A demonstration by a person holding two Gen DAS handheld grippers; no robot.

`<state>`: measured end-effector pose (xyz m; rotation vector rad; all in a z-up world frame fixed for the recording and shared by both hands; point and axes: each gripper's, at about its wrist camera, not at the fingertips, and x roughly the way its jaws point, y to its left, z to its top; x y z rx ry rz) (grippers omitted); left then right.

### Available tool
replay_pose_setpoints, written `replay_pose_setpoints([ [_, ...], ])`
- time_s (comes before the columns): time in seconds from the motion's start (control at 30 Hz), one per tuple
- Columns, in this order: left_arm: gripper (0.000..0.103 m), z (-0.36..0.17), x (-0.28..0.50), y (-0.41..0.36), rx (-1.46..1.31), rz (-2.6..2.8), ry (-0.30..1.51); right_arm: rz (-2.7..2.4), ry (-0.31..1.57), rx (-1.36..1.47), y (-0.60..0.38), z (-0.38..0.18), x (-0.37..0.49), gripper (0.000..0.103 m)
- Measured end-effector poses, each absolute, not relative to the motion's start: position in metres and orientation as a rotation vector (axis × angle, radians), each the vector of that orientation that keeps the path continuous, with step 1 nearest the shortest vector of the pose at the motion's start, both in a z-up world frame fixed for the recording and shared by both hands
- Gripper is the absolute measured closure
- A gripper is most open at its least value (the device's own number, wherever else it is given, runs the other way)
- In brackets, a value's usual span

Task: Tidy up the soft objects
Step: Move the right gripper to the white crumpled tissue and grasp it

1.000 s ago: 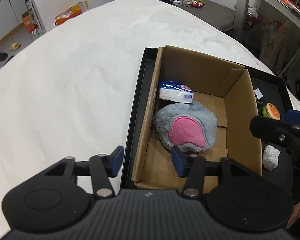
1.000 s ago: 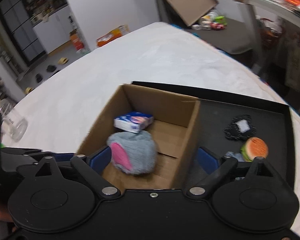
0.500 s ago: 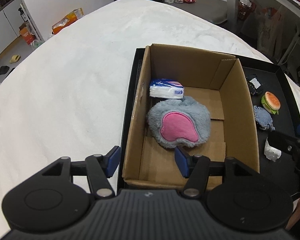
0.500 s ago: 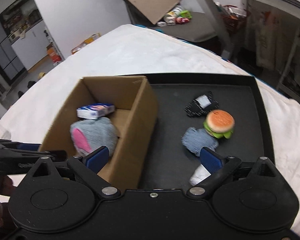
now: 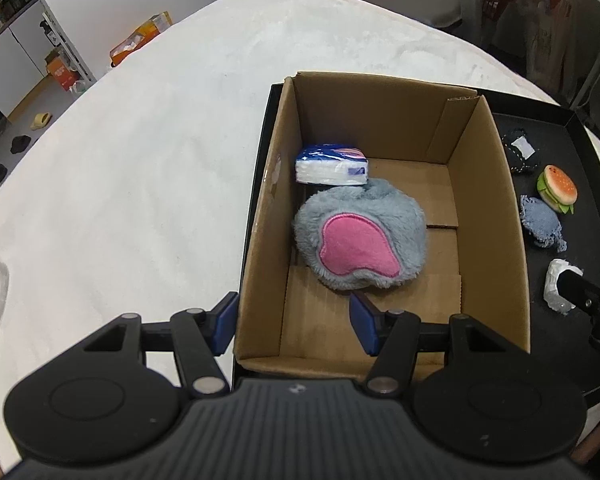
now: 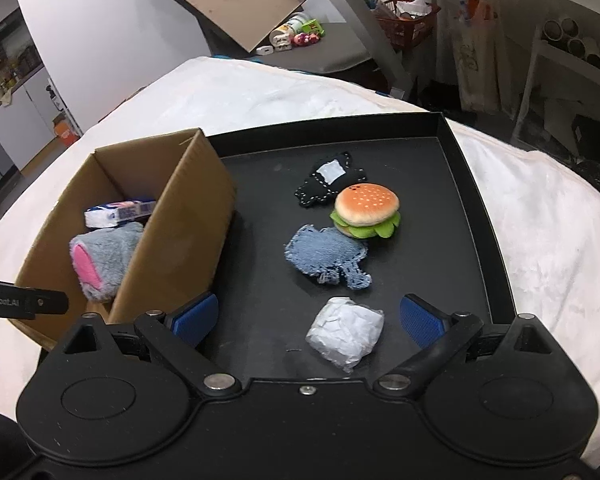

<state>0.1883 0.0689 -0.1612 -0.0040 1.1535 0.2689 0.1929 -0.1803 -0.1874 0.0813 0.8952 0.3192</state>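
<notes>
A: State the layout, largest item first.

B: A white-covered table point(image 5: 140, 168) carries a black tray point(image 6: 476, 184). A cardboard box point(image 5: 496, 208) stands in the tray's left part. Inside the box lie a grey plush with a pink patch point(image 5: 360, 240) and, touching its far edge, a tissue pack point(image 5: 332, 165).

A: And the loose items?

B: On the bare tray floor right of the box, from larger to smaller: a denim plush point(image 6: 326, 254), a burger plush point(image 6: 366, 210) just beside it, a black stitched plush point(image 6: 330, 178) behind the burger, and a crumpled white wad point(image 6: 346, 332) nearest the camera.

A: Tong status?

B: The left gripper point(image 5: 294, 324) is about half spread, straddling the box's near left wall, one pad outside and one inside; nothing is gripped. The right gripper point(image 6: 308, 320) is spread wide over the tray, empty, with the white wad lying between its pads and touching neither.
</notes>
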Motion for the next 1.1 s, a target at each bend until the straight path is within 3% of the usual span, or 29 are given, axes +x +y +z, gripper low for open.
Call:
replay_pose_setpoints([
  [0.13, 0.045, -0.162, 0.191, 0.067, 0.013, 0.281, 1.161, 0.324, 0.914, 0.109, -0.182, -0.197, 0.194, 0.006],
  [0.27, 0.045, -0.164, 0.193, 0.067, 0.021, 0.300, 1.173, 0.322, 0.951, 0.087, -0.181, -0.210, 0.197, 0.018],
  [0.57, 0.045, -0.168, 0.199, 0.062, 0.044, 0.331, 1.203, 0.291, 0.988, 0.077, -0.187, -0.229, 0.203, 0.030],
  [0.7, 0.045, -0.167, 0.202, 0.060, 0.047, 0.338, 1.207, 0.286, 0.996, 0.085, -0.191, -0.234, 0.208, 0.052],
  [1.1, 0.045, -0.166, 0.203, 0.057, 0.072, 0.346, 1.222, 0.298, 1.001, 0.119, -0.201, -0.233, 0.212, 0.052],
])
